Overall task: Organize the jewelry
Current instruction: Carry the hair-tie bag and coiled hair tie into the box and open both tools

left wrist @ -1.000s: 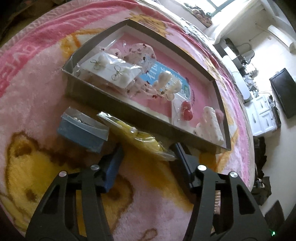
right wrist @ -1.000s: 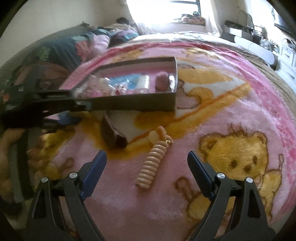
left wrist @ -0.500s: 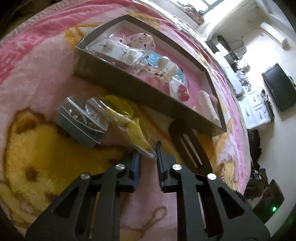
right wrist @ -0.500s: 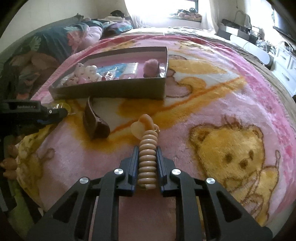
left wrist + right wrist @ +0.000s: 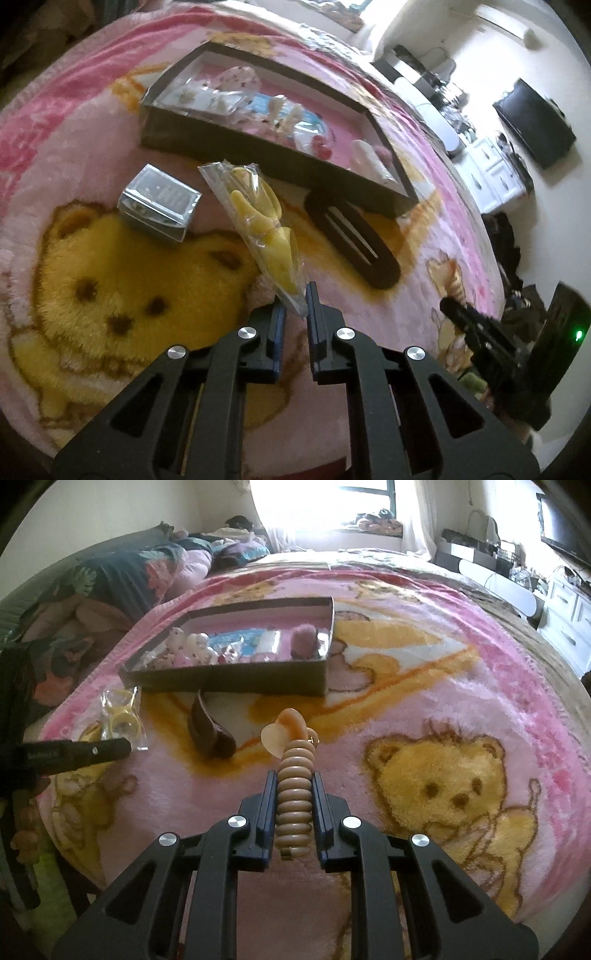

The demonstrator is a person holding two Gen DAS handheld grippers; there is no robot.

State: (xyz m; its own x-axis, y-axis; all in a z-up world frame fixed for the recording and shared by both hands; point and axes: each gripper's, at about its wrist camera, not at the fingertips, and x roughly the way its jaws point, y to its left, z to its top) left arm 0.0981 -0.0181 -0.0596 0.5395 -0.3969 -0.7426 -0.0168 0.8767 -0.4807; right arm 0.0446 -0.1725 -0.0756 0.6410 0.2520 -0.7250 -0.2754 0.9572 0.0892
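Left gripper (image 5: 295,306): fingers pinched together on the near corner of the clear bag of yellow hair ties (image 5: 258,221). A second ago they were spread wide around it; half a second ago they had just closed. Now the bag stands up off the blanket (image 5: 92,277), pointing to 11 o'clock from the tips, so it looks lifted, not just gripped.

Right gripper (image 5: 294,797): clamped on the tan spiral hair coil (image 5: 295,794), heart charm (image 5: 282,734) sticking out at 12 o'clock past the tips. A second ago the jaws were open with the coil lying flat between them. Coil now seems raised off the blanket, though I can't be sure it's fully clear.

Farther out in the left view: small clear box (image 5: 159,203) at 10 o'clock, dark brown barrette (image 5: 351,240) at 1 o'clock, both on the blanket, untouched. Barrette also shows in the right view at 11 o'clock.

Farthest: shallow dark tray (image 5: 258,144) at 12 o'clock, already holding bagged earrings, a blue card, red and pink bits.

Judgement: both grasps done at once, so the next step is carrying both to the tray. Thin bag corner could slip. Box and barrette left to collect.
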